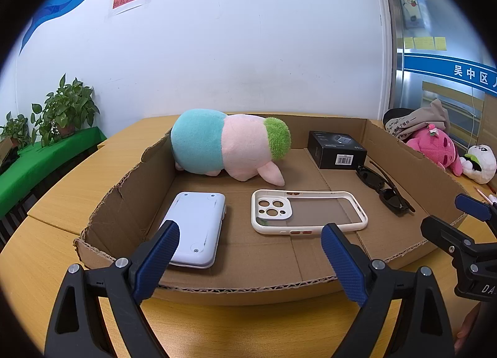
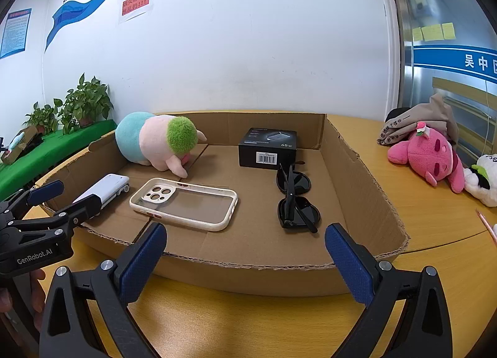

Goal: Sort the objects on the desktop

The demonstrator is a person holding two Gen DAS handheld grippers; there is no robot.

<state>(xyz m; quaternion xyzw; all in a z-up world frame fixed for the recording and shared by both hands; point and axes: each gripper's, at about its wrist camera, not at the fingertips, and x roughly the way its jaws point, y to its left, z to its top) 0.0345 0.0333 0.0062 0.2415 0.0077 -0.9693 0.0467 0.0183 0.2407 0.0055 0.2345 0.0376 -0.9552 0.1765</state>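
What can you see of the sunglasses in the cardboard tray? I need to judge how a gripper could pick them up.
The sunglasses are black, glossy, plastic-looking, with dark lenses and thin temple arms folded across them. They lie on the floor of the cardboard tray, on its right side, one lens toward the near edge and the other toward the black box behind. They stand apart from the phone case to their left. No gripper touches them.
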